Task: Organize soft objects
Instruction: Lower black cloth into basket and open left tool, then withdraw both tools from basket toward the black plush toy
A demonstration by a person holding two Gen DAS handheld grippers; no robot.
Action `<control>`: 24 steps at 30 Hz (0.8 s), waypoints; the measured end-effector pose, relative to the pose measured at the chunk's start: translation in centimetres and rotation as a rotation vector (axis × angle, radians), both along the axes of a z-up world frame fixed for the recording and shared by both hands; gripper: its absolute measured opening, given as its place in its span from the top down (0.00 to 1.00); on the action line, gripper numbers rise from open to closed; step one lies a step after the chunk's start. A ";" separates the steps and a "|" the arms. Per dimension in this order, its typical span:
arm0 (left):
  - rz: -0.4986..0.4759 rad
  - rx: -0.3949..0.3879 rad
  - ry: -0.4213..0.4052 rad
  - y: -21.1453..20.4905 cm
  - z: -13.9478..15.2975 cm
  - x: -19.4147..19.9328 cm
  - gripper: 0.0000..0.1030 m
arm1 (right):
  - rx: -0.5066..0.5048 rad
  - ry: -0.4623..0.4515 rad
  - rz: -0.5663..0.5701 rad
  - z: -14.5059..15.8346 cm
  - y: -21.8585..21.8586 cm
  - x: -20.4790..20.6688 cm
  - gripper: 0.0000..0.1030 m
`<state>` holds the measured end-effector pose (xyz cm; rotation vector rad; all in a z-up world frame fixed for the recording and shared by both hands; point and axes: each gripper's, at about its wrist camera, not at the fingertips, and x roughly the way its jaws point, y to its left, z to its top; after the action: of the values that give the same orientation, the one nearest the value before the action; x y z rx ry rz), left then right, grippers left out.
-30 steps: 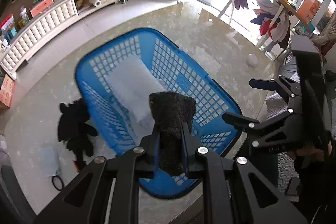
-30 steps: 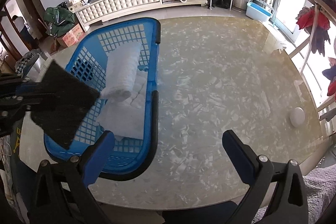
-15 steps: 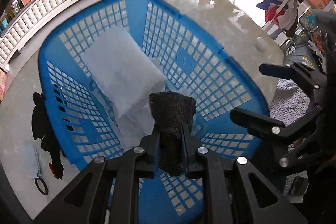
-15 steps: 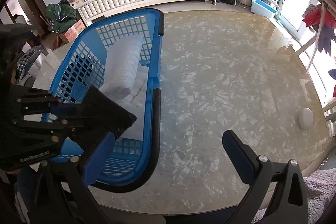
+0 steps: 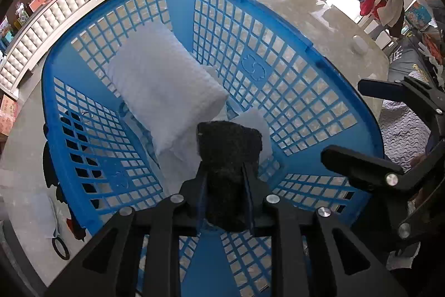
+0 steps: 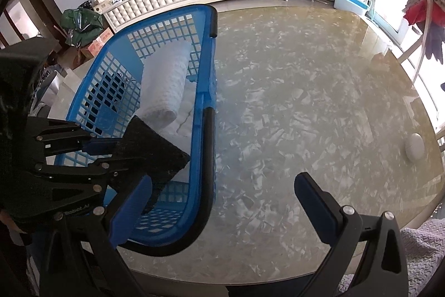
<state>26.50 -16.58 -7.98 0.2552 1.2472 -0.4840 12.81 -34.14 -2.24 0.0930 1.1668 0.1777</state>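
Note:
A black scouring pad stands up between the fingers of my left gripper, whose jaws are opening while the pads still touch its sides. The gripper hangs low inside the blue mesh basket, pointing steeply down at the near end. Just beyond the pad lie a rolled white towel and a flat white cloth on the basket floor. In the right wrist view the black pad hovers over the basket's near corner. My right gripper is open and holds nothing, above the marble table to the right of the basket.
A black cloth item and a small black ring lie on the table left of the basket. A white round object sits near the table's right edge. Grey knitted fabric shows below the front edge.
My left gripper has come down with the black pad from above the basket into it, so the basket fills the view. The right gripper has stayed about where it was.

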 end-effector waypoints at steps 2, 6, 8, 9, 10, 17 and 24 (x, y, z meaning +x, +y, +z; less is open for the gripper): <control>0.007 0.003 -0.001 0.0 0.0 -0.1 0.76 | 0.005 -0.001 -0.004 0.2 -0.2 -0.2 0.00; 0.005 0.014 -0.019 -0.6 0.4 -0.2 0.60 | 0.012 -0.006 -0.009 0.4 -0.2 -0.6 0.00; 0.003 0.019 -0.028 -0.5 0.8 -0.1 0.49 | 0.013 -0.007 -0.009 0.5 -0.1 -0.7 0.00; 0.005 0.020 -0.036 -0.6 1.0 -0.1 0.37 | 0.014 -0.007 -0.009 0.5 0.0 -0.7 0.00; 0.005 0.024 -0.049 -0.6 1.4 -0.2 0.33 | 0.016 -0.008 -0.009 0.6 0.0 -0.8 0.00; 0.019 0.048 -0.099 0.2 3.1 -0.5 0.20 | 0.020 -0.016 -0.009 0.8 0.4 -1.0 0.00; 0.024 0.044 -0.149 1.5 5.3 -2.2 0.20 | 0.019 -0.037 -0.003 1.8 1.3 -1.7 0.00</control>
<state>24.28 -15.04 -2.72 0.3082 1.1156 -0.4098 11.15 -32.81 -0.48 0.1079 1.1286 0.1866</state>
